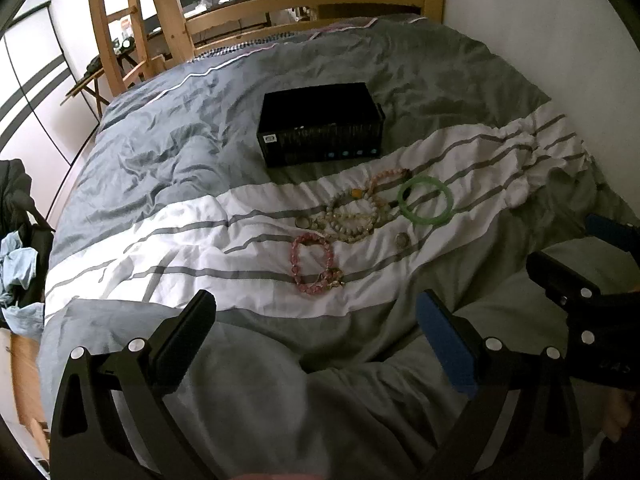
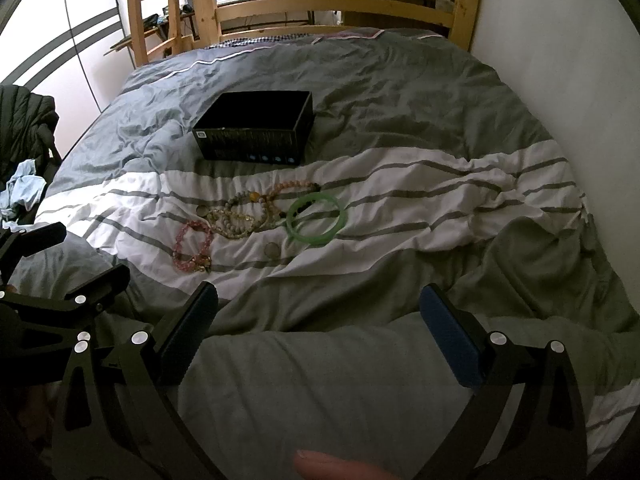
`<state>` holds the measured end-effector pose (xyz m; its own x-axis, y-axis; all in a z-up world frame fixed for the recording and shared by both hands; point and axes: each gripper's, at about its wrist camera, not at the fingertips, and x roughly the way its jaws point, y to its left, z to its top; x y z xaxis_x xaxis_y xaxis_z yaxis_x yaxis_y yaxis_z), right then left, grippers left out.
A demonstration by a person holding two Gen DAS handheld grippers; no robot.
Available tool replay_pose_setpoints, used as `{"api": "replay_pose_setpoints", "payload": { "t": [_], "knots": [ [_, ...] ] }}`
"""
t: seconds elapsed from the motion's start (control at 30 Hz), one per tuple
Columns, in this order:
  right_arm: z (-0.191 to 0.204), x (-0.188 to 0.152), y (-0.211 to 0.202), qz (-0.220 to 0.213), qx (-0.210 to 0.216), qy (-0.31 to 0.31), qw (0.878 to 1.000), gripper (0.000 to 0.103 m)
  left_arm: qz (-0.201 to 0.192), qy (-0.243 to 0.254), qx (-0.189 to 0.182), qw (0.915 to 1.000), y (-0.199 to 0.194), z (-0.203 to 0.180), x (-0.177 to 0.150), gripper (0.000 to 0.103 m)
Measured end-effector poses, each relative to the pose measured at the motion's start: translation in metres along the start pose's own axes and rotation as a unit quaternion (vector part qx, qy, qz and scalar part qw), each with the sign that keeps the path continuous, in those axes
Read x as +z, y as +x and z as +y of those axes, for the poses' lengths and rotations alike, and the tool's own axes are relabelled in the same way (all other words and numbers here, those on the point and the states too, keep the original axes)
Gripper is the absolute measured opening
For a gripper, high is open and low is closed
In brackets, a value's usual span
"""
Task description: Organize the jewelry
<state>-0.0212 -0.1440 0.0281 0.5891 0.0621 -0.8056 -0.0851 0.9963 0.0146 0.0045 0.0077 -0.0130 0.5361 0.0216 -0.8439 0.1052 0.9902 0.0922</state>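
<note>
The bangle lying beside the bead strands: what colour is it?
Translucent pale green. The bangle shows best in the left wrist view.

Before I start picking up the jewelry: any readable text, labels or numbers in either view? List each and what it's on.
None can be read.
Black box: front face carries fine print, a small square emblem at its left corner and four blue round icons, all too small and blurred.
Jewelry, including the green bangle: no markings visible.

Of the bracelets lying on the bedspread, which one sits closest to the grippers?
The pink beaded bracelet, lowest in the cluster on the white stripe. The green bangle and the pale bead strands lie farther back, toward the black box.
</note>
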Motion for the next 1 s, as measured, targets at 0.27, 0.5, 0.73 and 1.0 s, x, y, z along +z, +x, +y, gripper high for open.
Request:
{"api": "replay_pose_setpoints", "payload": {
  "t": [0.27, 0.5, 0.73, 1.0],
  "knots": [
    [0.001, -0.001, 0.014, 0.01, 0.001, 0.006, 1.0, 0.099, 0.018, 0.003, 0.001, 0.9998, 0.016, 0.0, 0.002, 0.098],
    [-0.005, 0.013, 0.037, 0.023, -0.012, 0.009, 1.0, 0.099, 0.048, -0.007, 0.013, 0.9987, 0.051, 0.007, 0.022, 0.098],
    [-0.013, 0.029, 0.074, 0.038, -0.032, 0.003, 0.999, 0.099, 0.085, -0.03, 0.013, 0.9959, 0.093, 0.017, 0.045, 0.098],
    [-0.013, 0.061, 0.12, 0.064, -0.04, -0.013, 0.997, 0.099, 0.141, -0.017, 0.016, 0.9897, 0.143, 0.015, 0.052, 0.098]
  ]
}}
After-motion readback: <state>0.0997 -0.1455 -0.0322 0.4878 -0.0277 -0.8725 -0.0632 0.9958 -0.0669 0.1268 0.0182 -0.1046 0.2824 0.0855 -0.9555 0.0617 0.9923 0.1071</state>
